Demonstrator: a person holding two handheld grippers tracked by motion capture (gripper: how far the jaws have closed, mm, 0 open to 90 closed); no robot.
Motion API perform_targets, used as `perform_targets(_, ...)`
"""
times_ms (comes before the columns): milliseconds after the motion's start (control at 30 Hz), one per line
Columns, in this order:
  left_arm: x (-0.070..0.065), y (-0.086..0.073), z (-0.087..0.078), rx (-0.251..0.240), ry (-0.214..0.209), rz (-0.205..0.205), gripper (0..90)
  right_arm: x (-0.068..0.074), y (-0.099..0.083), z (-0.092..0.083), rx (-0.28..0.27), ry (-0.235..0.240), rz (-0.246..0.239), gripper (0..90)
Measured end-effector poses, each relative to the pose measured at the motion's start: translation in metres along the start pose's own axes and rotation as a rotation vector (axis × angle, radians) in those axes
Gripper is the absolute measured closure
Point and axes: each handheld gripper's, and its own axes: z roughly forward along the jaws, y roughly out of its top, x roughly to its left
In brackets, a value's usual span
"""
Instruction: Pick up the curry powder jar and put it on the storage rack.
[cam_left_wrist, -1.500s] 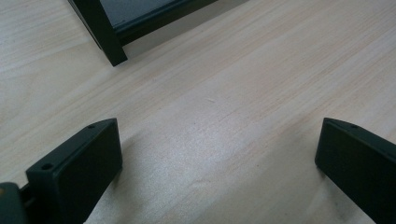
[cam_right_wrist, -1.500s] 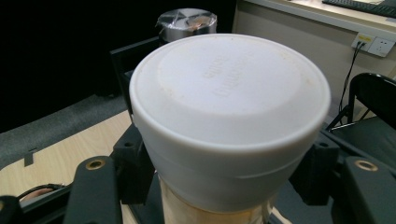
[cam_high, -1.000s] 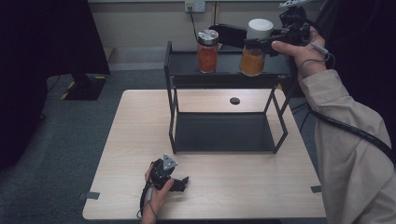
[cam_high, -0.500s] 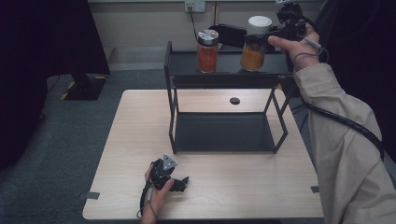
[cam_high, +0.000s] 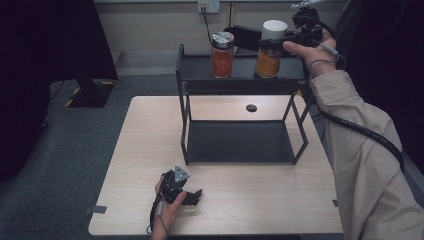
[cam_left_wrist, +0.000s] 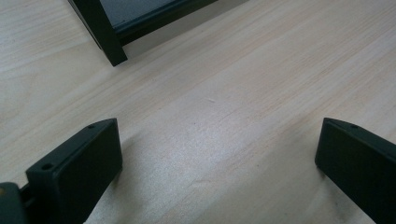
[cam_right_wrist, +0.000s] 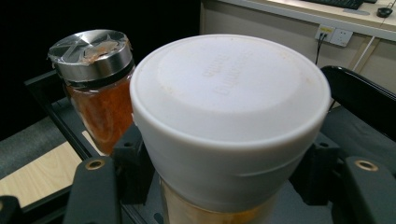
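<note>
A jar with a white lid (cam_high: 274, 28) and orange contents is at the right end of the black rack's top shelf (cam_high: 240, 82). My right gripper (cam_high: 278, 46) comes in from the right and is shut on the jar's neck just under the lid (cam_right_wrist: 229, 107); its black jaws stand on both sides of it. Whether the jar's base rests on the shelf I cannot tell. A second jar with a metal lid (cam_high: 222, 55) and orange-red contents (cam_right_wrist: 100, 107) stands on the shelf to the left. My left gripper (cam_high: 194, 196) lies on the table near its front edge, open with nothing between its jaws (cam_left_wrist: 219, 158).
The rack (cam_high: 183, 125) stands at the back middle of the wooden table (cam_high: 145, 150), with a dark lower shelf (cam_high: 240, 140). A small black disc (cam_high: 251, 108) lies on the table under the top shelf. A black chair back (cam_high: 245, 36) is behind the rack.
The right hand with the white-lidded jar has shifted slightly to the left over the top shelf. The left gripper has stayed where it was.
</note>
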Motion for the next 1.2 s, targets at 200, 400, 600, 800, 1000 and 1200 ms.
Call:
perform_targets(200, 0.000, 0.000, 0.000, 0.000, 0.000, 0.000, 0.0, 0.002, -0.009, 0.001, -0.036, -0.008, 0.016, 34.2)
perform_targets(400, 0.000, 0.000, 0.000, 0.000, 0.000, 0.000, 0.0, 0.006, -0.009, 0.002, -0.019, -0.013, 0.007, 18.9)
perform_targets(600, 0.000, 0.000, 0.000, 0.000, 0.000, 0.000, 0.0, 0.007, -0.013, 0.001, -0.013, -0.011, 0.005, 4.8)
perform_targets(800, 0.000, 0.000, 0.000, 0.000, 0.000, 0.000, 0.0, 0.009, -0.019, -0.005, -0.011, -0.014, 0.012, 0.0)
perform_targets(1000, 0.000, 0.000, 0.000, 0.000, 0.000, 0.000, 0.0, 0.005, -0.027, -0.012, -0.024, 0.024, 0.043, 0.0)
perform_targets(1200, 0.000, 0.000, 0.000, 0.000, 0.000, 0.000, 0.0, 0.008, -0.037, -0.018, -0.022, 0.025, 0.043, 0.6)
